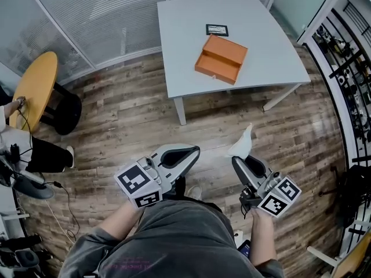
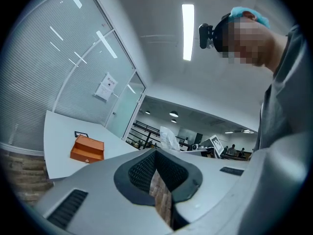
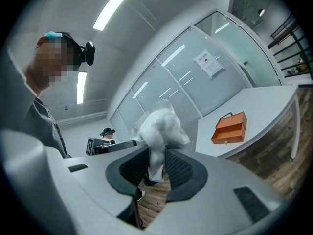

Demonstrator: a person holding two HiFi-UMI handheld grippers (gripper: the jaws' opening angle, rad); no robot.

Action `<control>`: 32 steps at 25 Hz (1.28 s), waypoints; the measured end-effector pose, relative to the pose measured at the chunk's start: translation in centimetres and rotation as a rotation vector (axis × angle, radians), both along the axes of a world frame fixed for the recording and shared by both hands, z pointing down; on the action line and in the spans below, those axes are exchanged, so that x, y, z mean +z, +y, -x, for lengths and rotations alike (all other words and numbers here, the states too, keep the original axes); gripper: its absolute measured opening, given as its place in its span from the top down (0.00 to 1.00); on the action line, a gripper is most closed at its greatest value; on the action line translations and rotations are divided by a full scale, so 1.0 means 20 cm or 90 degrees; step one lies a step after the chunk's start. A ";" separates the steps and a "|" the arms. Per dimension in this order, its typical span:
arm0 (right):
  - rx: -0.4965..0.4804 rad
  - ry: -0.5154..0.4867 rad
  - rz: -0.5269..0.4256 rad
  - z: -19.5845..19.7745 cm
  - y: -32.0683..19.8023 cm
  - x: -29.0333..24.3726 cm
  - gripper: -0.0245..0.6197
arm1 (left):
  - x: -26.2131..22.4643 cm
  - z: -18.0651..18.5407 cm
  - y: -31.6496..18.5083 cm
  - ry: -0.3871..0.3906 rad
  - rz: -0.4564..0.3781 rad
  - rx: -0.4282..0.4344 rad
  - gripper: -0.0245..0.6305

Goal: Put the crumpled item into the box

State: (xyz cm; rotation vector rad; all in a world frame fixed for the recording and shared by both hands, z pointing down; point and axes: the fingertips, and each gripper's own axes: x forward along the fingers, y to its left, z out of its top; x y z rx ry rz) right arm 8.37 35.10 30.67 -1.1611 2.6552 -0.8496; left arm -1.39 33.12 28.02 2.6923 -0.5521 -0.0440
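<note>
An open orange box (image 1: 220,58) sits on the pale grey table (image 1: 266,36) ahead of me. My right gripper (image 1: 242,158) is shut on the crumpled white item (image 1: 243,141), which sticks up from its tips over the wooden floor, short of the table. In the right gripper view the crumpled item (image 3: 159,129) is pinched between the pads of the right gripper (image 3: 155,156), with the box (image 3: 229,128) far off to the right. My left gripper (image 1: 194,150) is shut and empty; its view shows the left gripper (image 2: 156,156) and the box (image 2: 88,149).
A small dark framed card (image 1: 217,29) lies on the table behind the box. A round yellow table (image 1: 35,88) with a black base and a seated person's leg (image 1: 46,154) are at the left. Metal racks (image 1: 348,62) line the right side.
</note>
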 end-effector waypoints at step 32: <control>0.041 0.028 0.042 0.25 -1.06 0.06 0.81 | 0.11 0.21 -1.13 -0.003 0.026 0.054 0.94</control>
